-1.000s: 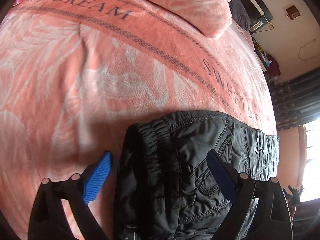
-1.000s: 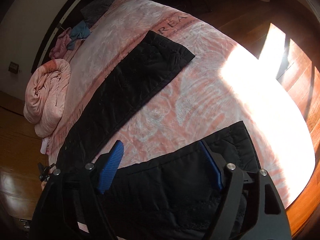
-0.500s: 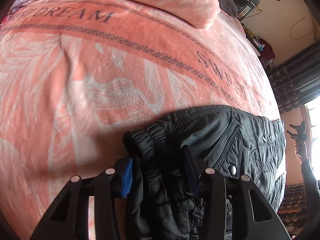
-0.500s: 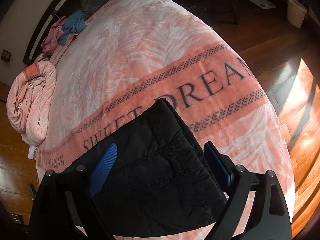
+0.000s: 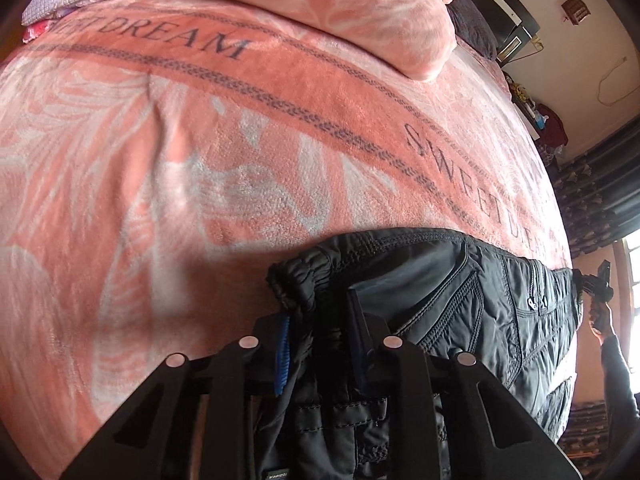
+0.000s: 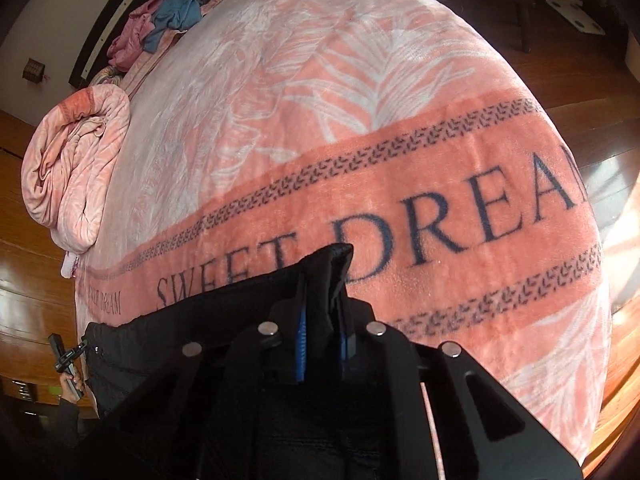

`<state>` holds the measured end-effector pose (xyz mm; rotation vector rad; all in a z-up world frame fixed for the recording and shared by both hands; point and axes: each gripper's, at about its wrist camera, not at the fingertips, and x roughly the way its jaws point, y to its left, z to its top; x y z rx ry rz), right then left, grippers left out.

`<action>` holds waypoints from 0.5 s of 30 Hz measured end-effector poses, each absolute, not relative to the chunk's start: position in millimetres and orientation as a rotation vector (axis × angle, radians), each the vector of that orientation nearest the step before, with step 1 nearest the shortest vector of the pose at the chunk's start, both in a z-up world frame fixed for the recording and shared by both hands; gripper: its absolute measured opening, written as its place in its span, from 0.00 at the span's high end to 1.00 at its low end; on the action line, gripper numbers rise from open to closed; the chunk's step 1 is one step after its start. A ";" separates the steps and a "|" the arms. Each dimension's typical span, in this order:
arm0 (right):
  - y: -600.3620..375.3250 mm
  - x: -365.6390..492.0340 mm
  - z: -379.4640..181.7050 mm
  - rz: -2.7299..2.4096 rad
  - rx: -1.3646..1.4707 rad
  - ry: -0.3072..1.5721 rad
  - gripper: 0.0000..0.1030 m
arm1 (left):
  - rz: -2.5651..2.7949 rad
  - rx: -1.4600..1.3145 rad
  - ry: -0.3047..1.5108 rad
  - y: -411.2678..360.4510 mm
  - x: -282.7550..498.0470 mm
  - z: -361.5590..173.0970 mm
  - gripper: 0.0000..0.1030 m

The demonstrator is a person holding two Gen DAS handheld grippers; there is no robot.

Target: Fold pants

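On the pink blanket (image 5: 208, 152), the black pants (image 5: 460, 292) are pinched at the waistband by the closing left gripper (image 5: 320, 344), toward 6 o'clock, and at a hem corner by the clamped right gripper (image 6: 322, 332).

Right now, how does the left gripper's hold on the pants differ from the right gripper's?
The left gripper is closing on the gathered elastic waistband; the right gripper is already shut on a smooth, flat hem corner. The left takes bunched cloth, the right a thin fold. Both point down at the pink blanket.
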<state>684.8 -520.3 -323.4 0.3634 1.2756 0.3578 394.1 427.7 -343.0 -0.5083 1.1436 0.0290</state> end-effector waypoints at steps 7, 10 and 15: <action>-529.3 638.1 -248.2 0.337 0.350 1.170 0.93 | 0.059 -0.482 1.040 416.9 378.7 -296.0 0.81; -532.8 610.3 -212.8 0.322 0.329 1.128 0.94 | 0.058 -0.455 0.996 412.4 366.8 -267.3 0.92; -547.8 552.9 -173.6 0.300 0.334 1.069 0.94 | 0.010 -0.455 0.937 402.6 341.7 -227.8 0.92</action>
